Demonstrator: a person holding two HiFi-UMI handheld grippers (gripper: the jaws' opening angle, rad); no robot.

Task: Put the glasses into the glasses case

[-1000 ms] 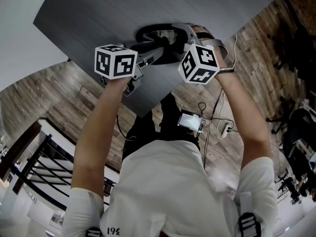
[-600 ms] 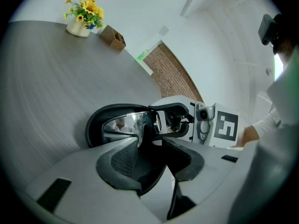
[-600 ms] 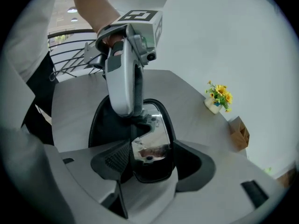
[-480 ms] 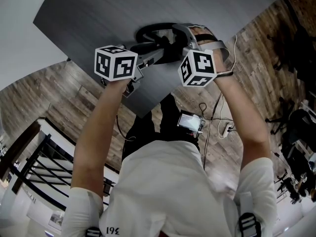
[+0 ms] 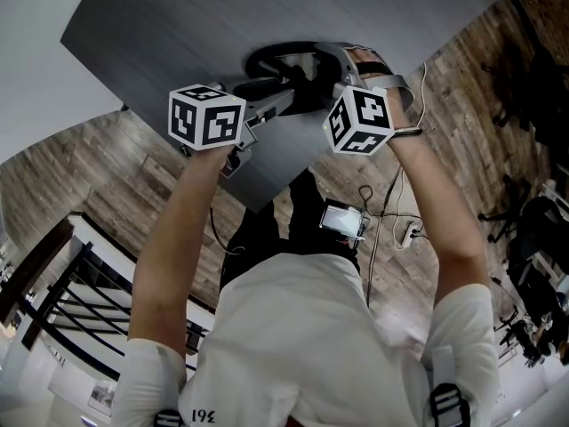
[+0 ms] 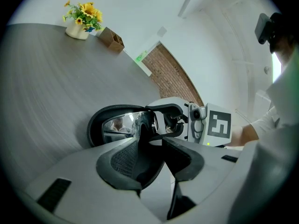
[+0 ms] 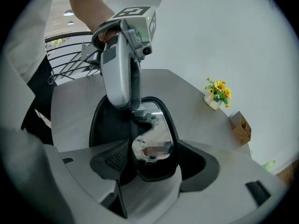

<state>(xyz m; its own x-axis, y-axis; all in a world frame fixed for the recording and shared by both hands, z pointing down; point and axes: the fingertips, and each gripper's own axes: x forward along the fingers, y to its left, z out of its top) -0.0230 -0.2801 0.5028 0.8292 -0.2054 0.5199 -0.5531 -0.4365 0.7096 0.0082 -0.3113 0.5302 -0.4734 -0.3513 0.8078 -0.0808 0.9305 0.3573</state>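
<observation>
A black oval glasses case (image 5: pixel 256 60) lies open on the grey table (image 5: pixel 169 25). Clear-lens glasses (image 5: pixel 295 60) rest inside it. My left gripper (image 5: pixel 283 89) reaches in from the near left. In the left gripper view its jaws (image 6: pixel 154 160) are shut on the dark near end of the case (image 6: pixel 96 125), with the glasses (image 6: pixel 124 124) just beyond. My right gripper (image 5: pixel 309 68) comes in from the right. In the right gripper view its jaws (image 7: pixel 152 164) close around the lens end of the glasses (image 7: pixel 156 134) over the case (image 7: pixel 100 125). The left gripper (image 7: pixel 135 110) shows at the far end.
A small vase of yellow flowers (image 6: pixel 83 18) and a brown cardboard box (image 6: pixel 112 38) stand at the table's far side. The table edge runs close behind the grippers in the head view, with wooden floor and a railing below.
The right gripper's marker cube has turned and shifted slightly over the case. The left gripper has stayed almost in place.
</observation>
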